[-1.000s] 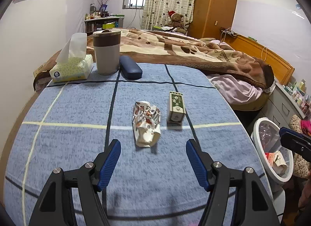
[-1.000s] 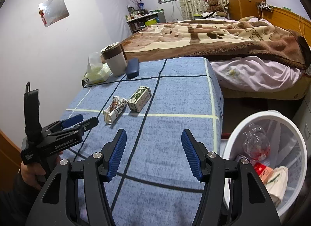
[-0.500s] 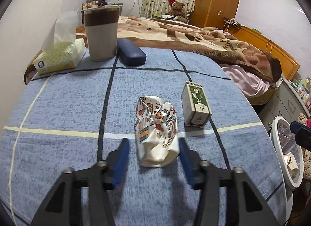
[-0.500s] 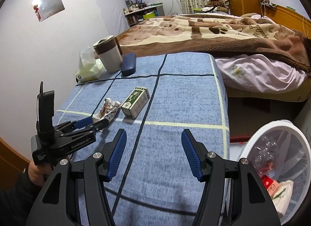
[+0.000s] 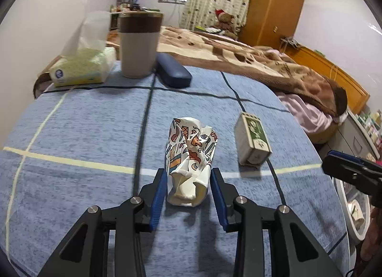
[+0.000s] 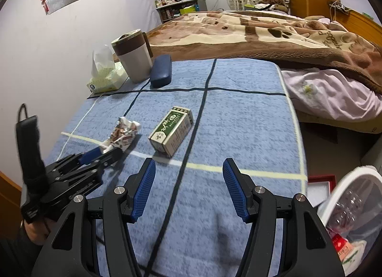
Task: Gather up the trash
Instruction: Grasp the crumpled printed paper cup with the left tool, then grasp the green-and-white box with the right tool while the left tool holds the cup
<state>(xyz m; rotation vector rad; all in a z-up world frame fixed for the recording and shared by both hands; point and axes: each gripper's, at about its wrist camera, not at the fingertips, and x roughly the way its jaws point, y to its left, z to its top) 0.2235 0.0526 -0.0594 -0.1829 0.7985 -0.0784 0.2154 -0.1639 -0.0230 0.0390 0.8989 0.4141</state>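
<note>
The left gripper is low over the blue checked tablecloth, its jaws closing on the near end of a crumpled printed paper cup that lies between them; the blue pads look to be just meeting its sides, though I cannot see whether they press in yet. The cup should be very light and soft, already crushed, so it will give further under the squeeze; the flattened near end, where the jaws stand now, seems the sensible place to hold it. Just beside it to the right lies a small green-and-white carton, stiffer and boxy, best taken across its narrow sides. The right gripper hovers spread and empty, near that carton. The white waste bin sits off the table's right edge, cut off by the frame, its contents only partly legible. Farther back stand a lidded tumbler, a dark blue glasses case and a tissue box.
</note>
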